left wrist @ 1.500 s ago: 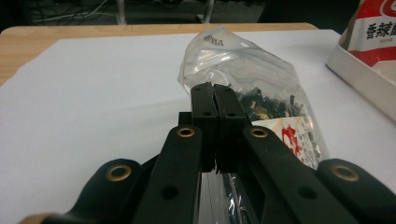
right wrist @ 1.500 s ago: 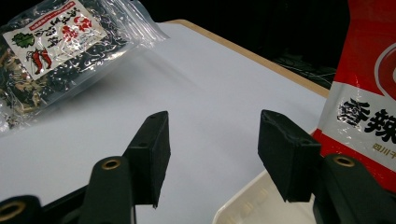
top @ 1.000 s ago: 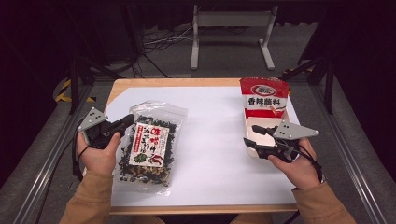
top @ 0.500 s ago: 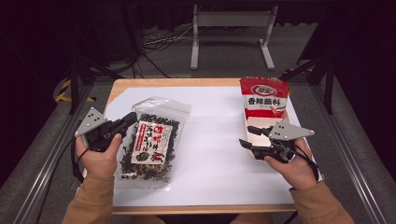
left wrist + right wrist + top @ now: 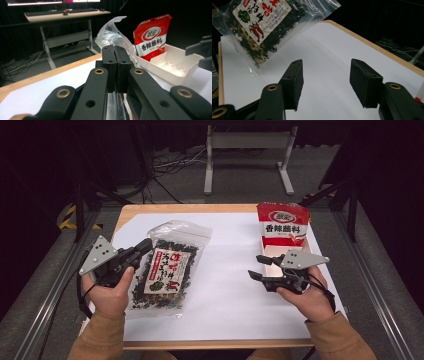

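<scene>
I see the seaweed bag (image 5: 167,267) at the table's (image 5: 225,320) left, the pouch (image 5: 281,224) standing in the tray (image 5: 312,245) far right.

One white table (image 5: 225,300) holds three items: one clear bag of dried dark greens (image 5: 167,265) at its left side, one white tray (image 5: 280,252) at its right side, and one red pouch (image 5: 282,224) standing in that tray. Two handheld grippers are above the table: left gripper (image 5: 145,246), right gripper (image 5: 257,267).
</scene>
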